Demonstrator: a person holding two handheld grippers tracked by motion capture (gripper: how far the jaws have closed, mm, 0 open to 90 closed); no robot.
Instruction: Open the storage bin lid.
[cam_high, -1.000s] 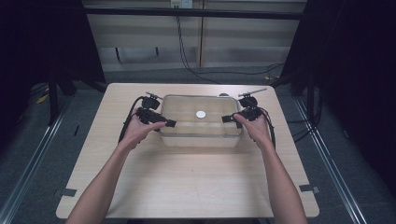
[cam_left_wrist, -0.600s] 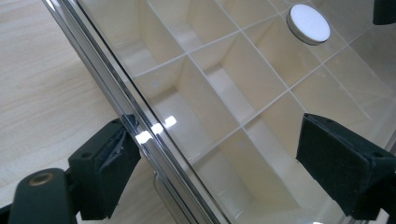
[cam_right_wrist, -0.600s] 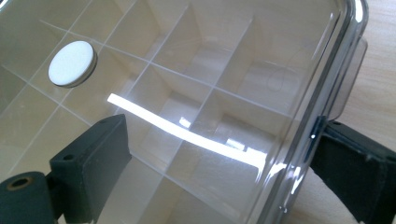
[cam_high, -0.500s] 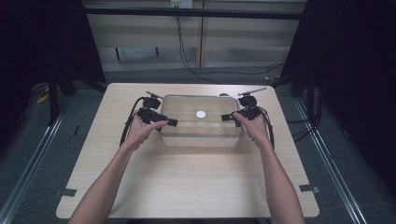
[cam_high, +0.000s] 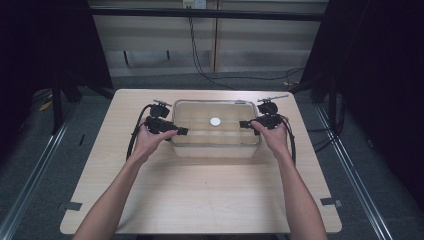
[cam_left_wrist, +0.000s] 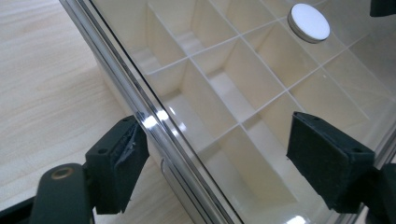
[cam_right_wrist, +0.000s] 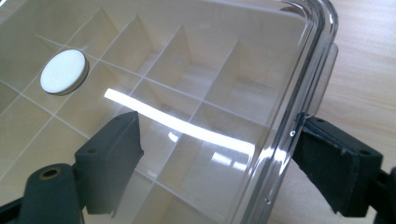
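Straddling the box lid's left edge, the left gripper has just been closing, with one jaw outside the rim and one over the clear lid, not yet pressing. The box sits mid-table. The right gripper mirrors this. Uneven bites could tilt the lid or slip off its slick plastic.

Divided box mid-table, disc on its lid, a gripper at either end.
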